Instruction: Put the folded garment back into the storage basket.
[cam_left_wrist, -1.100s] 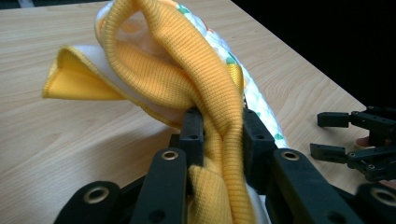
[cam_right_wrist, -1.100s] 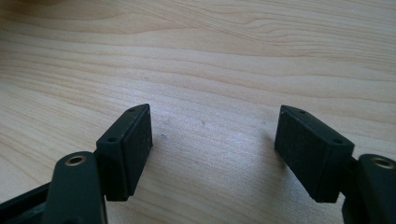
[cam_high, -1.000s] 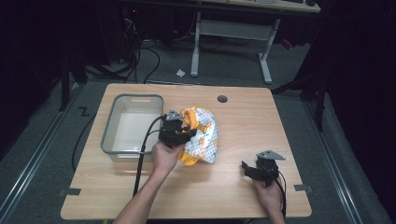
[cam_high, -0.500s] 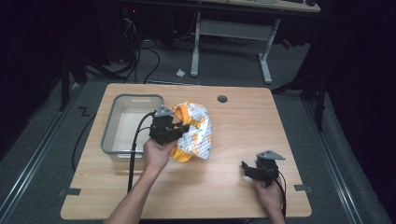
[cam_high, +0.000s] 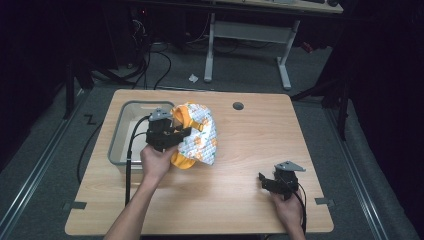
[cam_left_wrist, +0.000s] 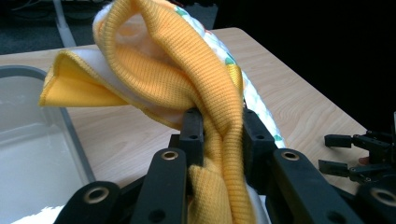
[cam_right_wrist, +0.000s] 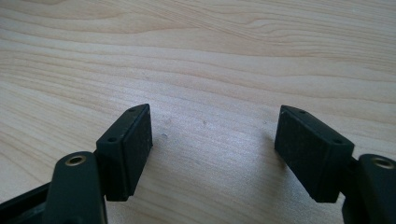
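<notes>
Yellow cloth (cam_left_wrist: 196, 88) is clamped by the left gripper (cam_left_wrist: 219, 135), lifted for the tub (cam_high: 121, 131) at nine o'clock; right gripper (cam_right_wrist: 212, 149) is rested, jaws apart.

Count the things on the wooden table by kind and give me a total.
Orange-and-white patterned garment: 1
Clear plastic bin: 1
Handheld tools: 2, the left tool and the right tool
Total: 4

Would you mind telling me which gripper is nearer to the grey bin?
Left. The left gripper, shut on the orange garment, is right beside the grey bin; the right gripper sits across the table near its front edge.
</notes>
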